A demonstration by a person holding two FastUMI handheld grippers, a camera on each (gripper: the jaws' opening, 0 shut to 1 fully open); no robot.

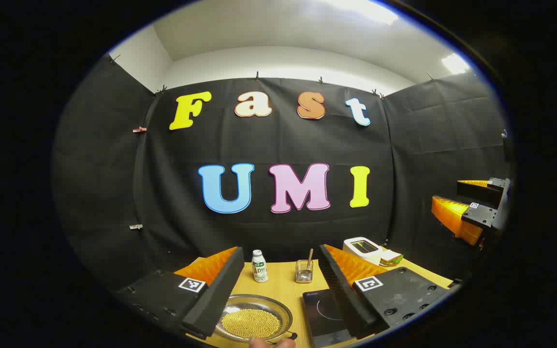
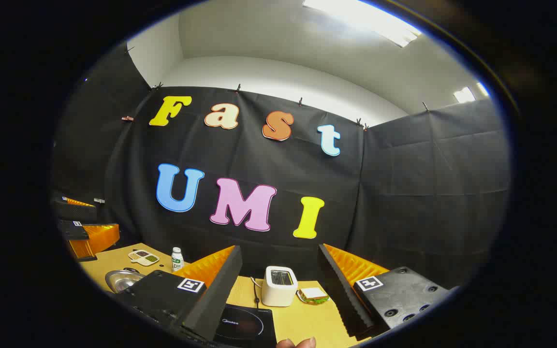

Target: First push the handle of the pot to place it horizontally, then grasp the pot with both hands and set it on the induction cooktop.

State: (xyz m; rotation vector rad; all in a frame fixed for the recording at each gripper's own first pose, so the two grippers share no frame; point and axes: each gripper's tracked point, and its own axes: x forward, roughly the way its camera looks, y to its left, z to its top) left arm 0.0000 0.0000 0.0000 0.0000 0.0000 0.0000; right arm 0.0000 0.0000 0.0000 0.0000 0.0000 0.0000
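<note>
Task barely begun: the left gripper (image 1: 278, 295) and right gripper (image 2: 278, 295), both spread and empty, hover above the table (image 1: 283, 282), while the pot (image 1: 252, 318), apparently holding yellow grains, sits just beside the induction cooktop (image 1: 321, 316), handle unpushed, lifting still ahead.

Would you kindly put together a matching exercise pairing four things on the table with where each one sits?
Things:
1. pot
2. induction cooktop
3. toaster
4. small bottle

Places:
A. beside the sandwich, toward the wall
B. just behind the pot, by the wire holder
C. left of the cooktop, holding yellow grains
D. flat and bare, in front of the toaster

Pairs: 1-C, 2-D, 3-A, 4-B
</note>
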